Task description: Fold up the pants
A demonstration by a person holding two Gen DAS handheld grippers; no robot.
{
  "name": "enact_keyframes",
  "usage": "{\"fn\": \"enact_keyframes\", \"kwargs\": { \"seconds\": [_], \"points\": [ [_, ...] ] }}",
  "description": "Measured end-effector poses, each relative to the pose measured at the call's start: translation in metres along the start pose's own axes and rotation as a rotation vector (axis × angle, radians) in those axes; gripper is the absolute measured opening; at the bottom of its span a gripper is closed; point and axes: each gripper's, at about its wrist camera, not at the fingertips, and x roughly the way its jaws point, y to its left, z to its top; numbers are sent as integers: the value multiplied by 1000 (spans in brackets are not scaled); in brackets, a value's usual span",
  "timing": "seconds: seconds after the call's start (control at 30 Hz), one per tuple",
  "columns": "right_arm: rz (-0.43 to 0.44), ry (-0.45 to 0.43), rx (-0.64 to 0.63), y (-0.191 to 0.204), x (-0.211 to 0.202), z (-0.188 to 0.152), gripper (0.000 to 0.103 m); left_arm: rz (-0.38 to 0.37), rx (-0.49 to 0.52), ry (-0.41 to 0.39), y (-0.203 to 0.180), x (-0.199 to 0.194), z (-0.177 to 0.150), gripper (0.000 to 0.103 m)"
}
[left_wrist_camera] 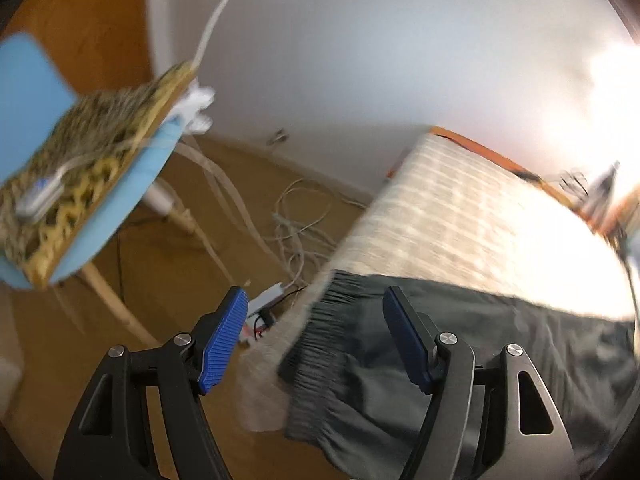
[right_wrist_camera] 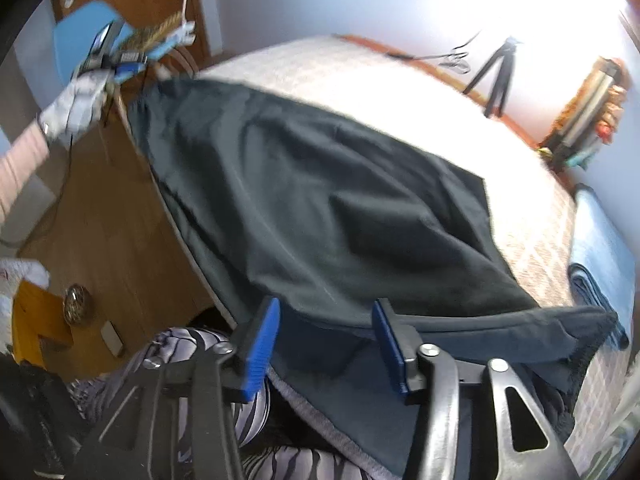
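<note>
Lying spread on the bed (right_wrist_camera: 400, 76), the pants (right_wrist_camera: 320, 200) wait for the first fold, as the left tongs (left_wrist_camera: 312, 336) stand wide at the waistband (left_wrist_camera: 320, 320) and the right tongs (right_wrist_camera: 324, 344) wide at a hem, so each should next close on its edge.

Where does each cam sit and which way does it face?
Left wrist: on the left tool, jaws open, facing the pants' waistband at the bed edge, chair and floor cables beyond.
Right wrist: on the right tool, jaws open, looking across the pants from the hem end; patterned leggings and gloved left hand show.
Shared: pants, bed, chair.
</note>
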Motion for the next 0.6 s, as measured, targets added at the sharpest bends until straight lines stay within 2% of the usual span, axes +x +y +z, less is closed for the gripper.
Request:
{"fn": "enact_keyframes", "kwargs": {
  "seconds": [0.1,0.27,0.37,0.53,0.6],
  "points": [
    [2,-69,105,-20,-22,-8,61,-58,76,-24,-35,-18,-9,70],
    [-28,-182,309,-64,-57,-37,64,-256,156,-31,-115,-44,-28,70],
    [-48,-241,455,-96,-74,-65,66,-369,209,-25,-170,-54,-36,70],
    [-157,-250,641,-141,-85,-121,66,-574,331,15,-276,-61,-40,70],
    [-169,-252,702,-154,-89,-145,66,-646,369,45,-321,-62,-41,72]
  ]
}}
